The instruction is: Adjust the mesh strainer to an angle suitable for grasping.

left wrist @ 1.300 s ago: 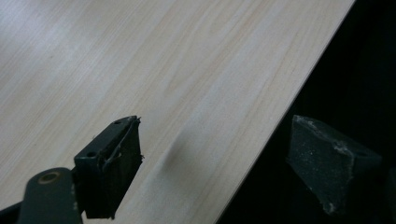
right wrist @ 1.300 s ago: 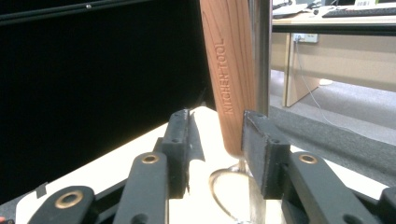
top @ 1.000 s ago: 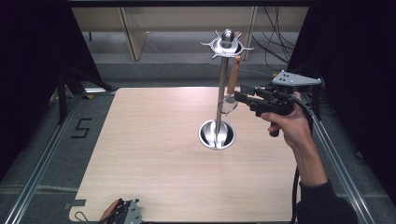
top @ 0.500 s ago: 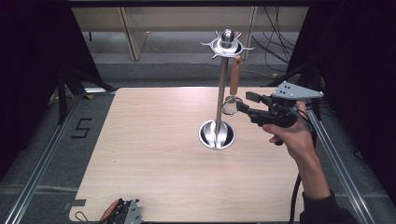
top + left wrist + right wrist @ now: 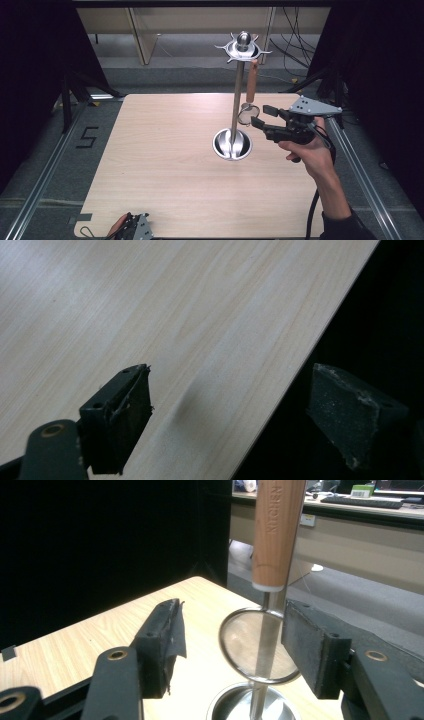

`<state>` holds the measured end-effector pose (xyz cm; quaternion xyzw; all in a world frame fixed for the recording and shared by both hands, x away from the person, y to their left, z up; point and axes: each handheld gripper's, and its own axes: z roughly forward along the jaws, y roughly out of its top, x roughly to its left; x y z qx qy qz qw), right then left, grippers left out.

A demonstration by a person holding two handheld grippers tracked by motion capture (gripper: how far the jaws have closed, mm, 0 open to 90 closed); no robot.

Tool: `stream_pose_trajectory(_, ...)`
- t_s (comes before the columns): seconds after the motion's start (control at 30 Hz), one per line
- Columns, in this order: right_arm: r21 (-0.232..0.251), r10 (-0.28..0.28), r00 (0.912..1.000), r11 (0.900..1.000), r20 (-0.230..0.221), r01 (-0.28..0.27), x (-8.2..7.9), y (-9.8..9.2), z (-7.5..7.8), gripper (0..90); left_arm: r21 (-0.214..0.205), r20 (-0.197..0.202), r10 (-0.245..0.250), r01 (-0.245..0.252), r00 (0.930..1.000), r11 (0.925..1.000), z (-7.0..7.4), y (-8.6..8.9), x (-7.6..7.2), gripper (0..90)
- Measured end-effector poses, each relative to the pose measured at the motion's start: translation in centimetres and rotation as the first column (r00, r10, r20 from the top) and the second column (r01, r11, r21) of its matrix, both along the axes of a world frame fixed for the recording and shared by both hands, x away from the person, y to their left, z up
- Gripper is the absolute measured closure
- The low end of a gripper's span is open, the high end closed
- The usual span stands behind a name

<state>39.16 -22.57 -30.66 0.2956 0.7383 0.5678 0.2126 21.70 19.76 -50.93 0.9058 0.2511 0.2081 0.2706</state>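
the small mesh strainer (image 5: 247,113) with the wooden handle (image 5: 251,81) hangs from a hook at the top ring (image 5: 242,48) of the steel utensil stand (image 5: 237,100), its round sieve head dangling just in front of the right gripper (image 5: 260,115). in the right gripper view the sieve rim (image 5: 257,647) sits between and a little beyond the two pads, nearer the right-hand pad (image 5: 306,645), with the stand's pole right behind it. the jaws have just been opening and stand parted, pressing on nothing; the strainer hangs free.

judging from this, the step in hand is letting go of the hung strainer and backing off. to do it well, draw the gripper straight back along its own axis, away from the pole, keeping the jaws wide so neither pad snags the wire rim and swings the strainer off its hook.

the left gripper (image 5: 230,425) rests over the near edge of the wooden table (image 5: 150,315), jaws spread apart and empty, well away from the stand's round base (image 5: 232,144).
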Motion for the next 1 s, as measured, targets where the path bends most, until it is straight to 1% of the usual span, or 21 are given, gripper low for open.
stream_pose_trajectory(0.07, 0.004, -0.003, 0.9999, 1.0, 0.01, 0.003, 0.0, 0.0, -0.3, 40.9, -0.006, -0.001, 0.001, -0.001, 1.0, 1.0, 0.0, 0.0, 0.0, 16.8)
stream_pose_trajectory(0.1, 0.009, -0.007, 0.9998, 0.9999, -0.017, 0.008, -0.2, 0.0, -0.3, 40.7, 0.003, 0.004, 0.003, -0.003, 1.0, 1.0, 0.0, 0.0, 0.0, 16.8)
stream_pose_trajectory(0.17, 0.017, -0.004, 0.9999, 0.9998, -0.016, 0.004, -0.3, -0.1, -0.6, 40.4, 0.004, 0.007, 0.006, -0.006, 1.0, 1.0, -0.1, 0.0, 0.0, 16.8)
stream_pose_trajectory(0.2, 0.008, 0.0, 1.0, 1.0, 0.002, 0.0, -0.2, -0.1, -0.7, 40.1, 0.004, 0.009, 0.007, -0.007, 0.9999, 1.0, -0.1, -0.1, 0.0, 16.8)
stream_pose_trajectory(0.23, 0.016, 0.01, 0.9999, 0.9998, -0.007, -0.01, -0.2, 0.0, -0.8, 40.0, 0.004, 0.009, 0.007, -0.007, 0.9999, 1.0, -0.1, -0.1, 0.0, 16.8)
stream_pose_trajectory(0.27, 0.019, 0.005, 0.9998, 0.9998, -0.02, -0.005, -0.3, 0.0, -0.9, 39.7, 0.004, 0.008, 0.006, -0.006, 0.9999, 1.0, -0.1, 0.0, 0.0, 16.8)
stream_pose_trajectory(0.3, 0.022, 0.01, 0.9997, 0.9997, -0.02, -0.01, -0.4, 0.0, -1.0, 39.4, -0.004, -0.001, 0.0, 0.0, 1.0, 1.0, 0.0, 0.0, 0.0, 16.8)
stream_pose_trajectory(0.33, 0.021, 0.003, 0.9997, 0.9998, -0.025, -0.003, -0.5, 0.1, -1.1, 39.2, 0.004, 0.003, 0.002, -0.002, 1.0, 1.0, 0.0, 0.0, 0.0, 16.8)
stream_pose_trajectory(0.37, 0.019, 0.004, 0.9998, 0.9998, -0.019, -0.003, -0.5, 0.1, -1.2, 39.1, 0.005, 0.009, 0.007, -0.007, 0.9999, 1.0, -0.1, -0.1, 0.0, 16.8)
stream_pose_trajectory(0.4, 0.013, 0.005, 0.9999, 0.9999, -0.009, -0.005, -0.5, 0.1, -1.3, 39.0, 0.002, 0.002, 0.0, 0.0, 1.0, 1.0, 0.0, 0.0, 0.0, 16.8)
stream_pose_trajectory(0.47, 0.024, 0.01, 0.9994, 0.9997, -0.035, -0.009, -0.6, 0.3, -1.5, 38.8, -0.004, -0.001, -0.002, 0.002, 1.0, 1.0, 0.0, 0.0, 0.0, 16.8)
stream_pose_trajectory(0.5, 0.02, 0.009, 0.9991, 0.9998, -0.042, -0.008, -0.6, 0.3, -1.6, 38.8, -0.003, -0.001, -0.003, 0.003, 1.0, 1.0, 0.0, 0.0, 0.0, 16.8)
stream_pose_trajectory(0.57, 0.016, 0.014, 0.9996, 0.9998, -0.025, -0.014, -0.4, 0.4, -1.8, 38.6, -0.003, -0.001, -0.003, 0.003, 1.0, 1.0, 0.0, 0.0, 0.0, 16.8)
stream_pose_trajectory(0.63, 0.009, 0.013, 0.9989, 0.9999, -0.044, -0.012, -0.5, 0.5, -1.9, 38.4, -0.003, 0.0, -0.003, 0.003, 1.0, 1.0, 0.0, 0.0, 0.0, 16.8)
stream_pose_trajectory(0.67, -0.001, 0.008, 0.9996, 1.0, -0.029, -0.008, -0.3, 0.5, -2.0, 38.4, -0.004, 0.0, -0.004, 0.004, 1.0, 1.0, 0.0, 0.0, -0.1, 16.8)
stream_pose_trajectory(0.73, 0.004, 0.015, 0.9988, 0.9999, -0.046, -0.015, -0.4, 0.6, -2.2, 38.3, -0.003, 0.0, -0.004, 0.004, 1.0, 1.0, 0.1, 0.0, -0.1, 16.8)
stream_pose_trajectory(0.77, -0.012, 0.013, 0.9996, 0.9998, -0.026, -0.014, -0.2, 0.6, -2.3, 38.3, -0.003, 0.0, -0.004, 0.004, 1.0, 1.0, 0.1, 0.0, -0.1, 16.8)
stream_pose_trajectory(0.8, 0.002, 0.012, 0.9992, 0.9999, -0.038, -0.012, -0.3, 0.7, -2.4, 38.2, -0.003, 0.0, -0.005, 0.005, 1.0, 1.0, 0.1, 0.0, -0.1, 16.8)
stream_pose_trajectory(0.83, -0.004, 0.018, 0.9988, 0.9998, -0.045, -0.018, -0.3, 0.7, -2.5, 38.2, -0.003, 0.0, -0.005, 0.005, 1.0, 1.0, 0.1, 0.0, -0.1, 16.8)
stream_pose_trajectory(0.9, -0.003, 0.008, 0.9983, 1.0, -0.059, -0.008, -0.4, 0.8, -2.6, 38.2, -0.002, 0.005, 0.001, -0.001, 1.0, 1.0, 0.1, 0.0, -0.1, 16.8)
stream_pose_trajectory(1.0, 0.001, 0.016, 0.9979, 0.9999, -0.062, -0.016, -0.3, 1.0, -2.8, 38.2, -0.003, 0.004, -0.003, 0.003, 1.0, 1.0, 0.1, 0.0, -0.1, 16.8)
